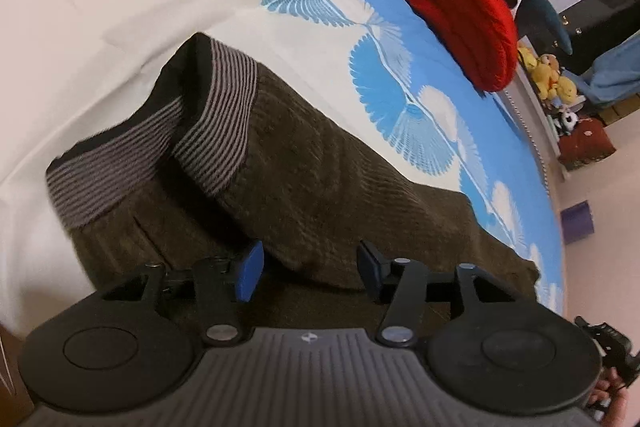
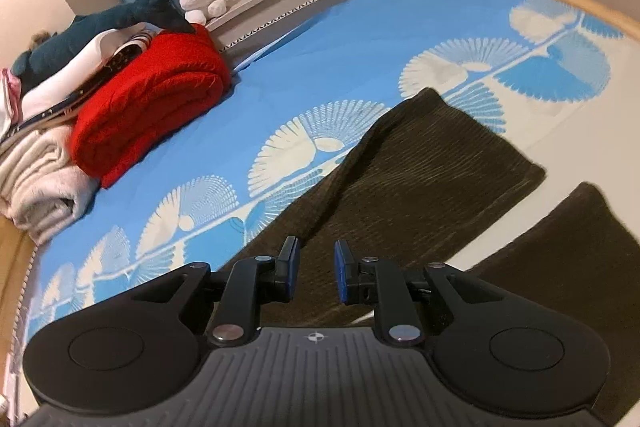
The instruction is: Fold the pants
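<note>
On the bed sheet (image 1: 120, 7), w/ the striped waistband (image 1: 216, 115) as my landmark, the brown corduroy pants (image 1: 320, 167) lie spread out, partly on the white area and partly on the blue fan print. My left gripper (image 1: 308, 267) hovers just below the waistband, over the seat part; its jaws stand apart and no cloth is between them. My right gripper (image 2: 316, 267) is further from the waistband, over one leg (image 2: 420, 179); its jaws are only a narrow gap apart and I see nothing pinched there, so it is empty too. The second leg (image 2: 568, 247) lies separate beside the first, so I judge the lengthwise fold is not done yet. Next move, I think: left grips the waistband edge, right takes a leg hem, then bring one leg over the other w/o dragging the sheet.
</note>
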Demonstrator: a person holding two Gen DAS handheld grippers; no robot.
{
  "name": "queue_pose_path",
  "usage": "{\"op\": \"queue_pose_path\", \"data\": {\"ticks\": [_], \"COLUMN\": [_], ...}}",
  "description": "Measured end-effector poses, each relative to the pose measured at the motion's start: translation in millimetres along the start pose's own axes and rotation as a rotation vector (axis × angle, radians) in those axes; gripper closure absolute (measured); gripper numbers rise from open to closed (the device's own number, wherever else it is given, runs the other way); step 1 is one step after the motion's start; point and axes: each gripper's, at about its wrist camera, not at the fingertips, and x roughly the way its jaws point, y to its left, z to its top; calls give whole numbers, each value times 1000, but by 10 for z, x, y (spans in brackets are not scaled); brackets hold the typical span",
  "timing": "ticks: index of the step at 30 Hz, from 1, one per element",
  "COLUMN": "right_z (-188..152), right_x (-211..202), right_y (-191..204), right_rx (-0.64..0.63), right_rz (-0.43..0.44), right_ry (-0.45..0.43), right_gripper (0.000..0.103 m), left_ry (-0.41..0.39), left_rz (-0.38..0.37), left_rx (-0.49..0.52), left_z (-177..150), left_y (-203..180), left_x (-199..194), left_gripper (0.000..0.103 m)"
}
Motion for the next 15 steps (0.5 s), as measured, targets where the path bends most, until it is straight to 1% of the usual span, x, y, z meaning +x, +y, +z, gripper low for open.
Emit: {"op": "queue_pose_path", "data": {"ticks": [2,3,6,9,11,12,15], "right_z": [21,39,67,84,99,104,135], "right_x": [109,170,340,533,678,766,1004], "right_y": [17,30,72,81,65,47,-22], "right_rx": [6,10,1,23,43,54,97], "right_rz": [-7,-2,-3,3,1,-5,-7], "right_ry": [12,17,24,47,62,71,94], "right_gripper": [82,82,82,82,80,77,73], "left_ry": [-1,4,5,22,34,36,35], "left_rz": [13,19,6,27,46,53,71], "left_rx": [-7,-26,-79,-85,-79,-77,-76], "left_z": [36,59,137,177,189,197,230], "left_y": [23,54,117,116,104,93,66], "left_x": [95,140,204,263,307,325,362], "left_gripper": [42,42,42,42,42,42,45]}}
